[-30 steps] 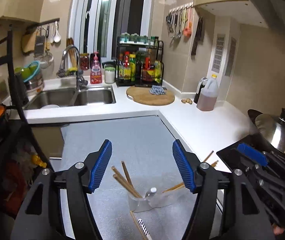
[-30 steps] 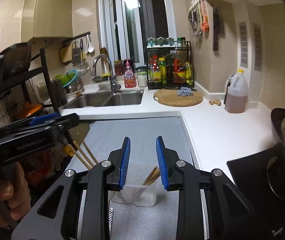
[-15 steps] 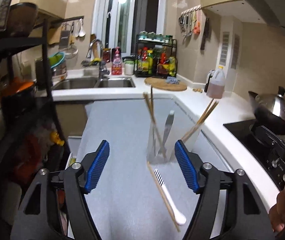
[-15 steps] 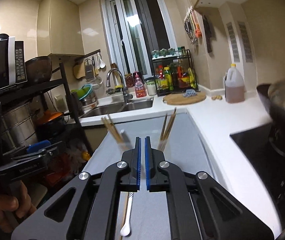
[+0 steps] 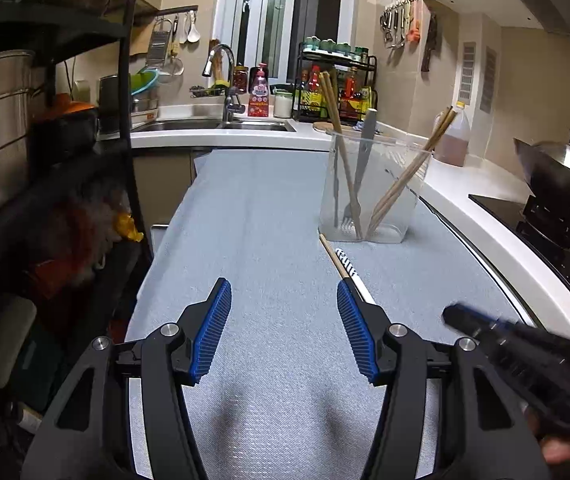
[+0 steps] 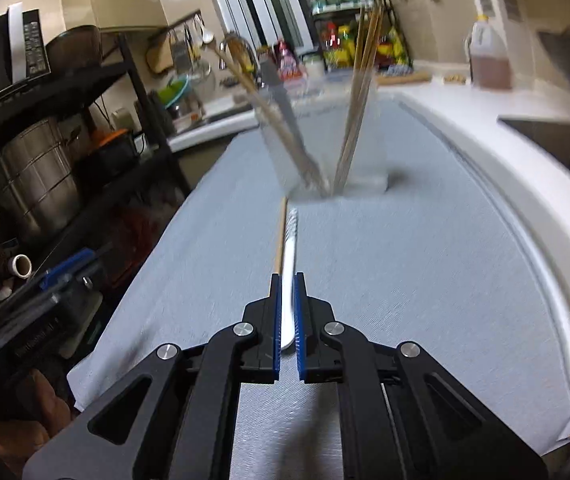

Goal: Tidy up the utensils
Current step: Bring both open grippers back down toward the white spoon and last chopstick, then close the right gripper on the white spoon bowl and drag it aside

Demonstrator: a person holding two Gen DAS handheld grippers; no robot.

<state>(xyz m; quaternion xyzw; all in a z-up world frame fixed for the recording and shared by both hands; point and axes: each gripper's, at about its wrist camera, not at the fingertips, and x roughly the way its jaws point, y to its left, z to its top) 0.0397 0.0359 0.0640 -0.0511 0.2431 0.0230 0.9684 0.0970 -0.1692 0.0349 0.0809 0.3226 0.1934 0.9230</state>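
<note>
Right gripper (image 6: 288,312) low over the grey mat (image 6: 405,260) on the tabletop, jaws narrowed to a slim gap around the white spoon (image 6: 289,264). Spoon handle lying flat on the mat, running straight away from the jaws toward the clear container (image 6: 365,152); near end of the spoon between the blue pads (image 6: 300,320), contact with them not clear through the motion blur. Just left of the spoon and touching or nearly touching it, a single wooden chopstick (image 6: 281,236), lying outside the left jaw. Container upright at the far tips of both, with chopsticks (image 6: 359,92) and a grey utensil leaning inside.

Left gripper (image 5: 285,328) held above the mat (image 5: 265,240), jaws wide and holding nothing. Spoon (image 5: 348,268) and chopstick (image 5: 333,256) seen ahead and right of the jaws, passing behind the right pad. Container (image 5: 369,184) farther on, near the mat's right edge.
</note>
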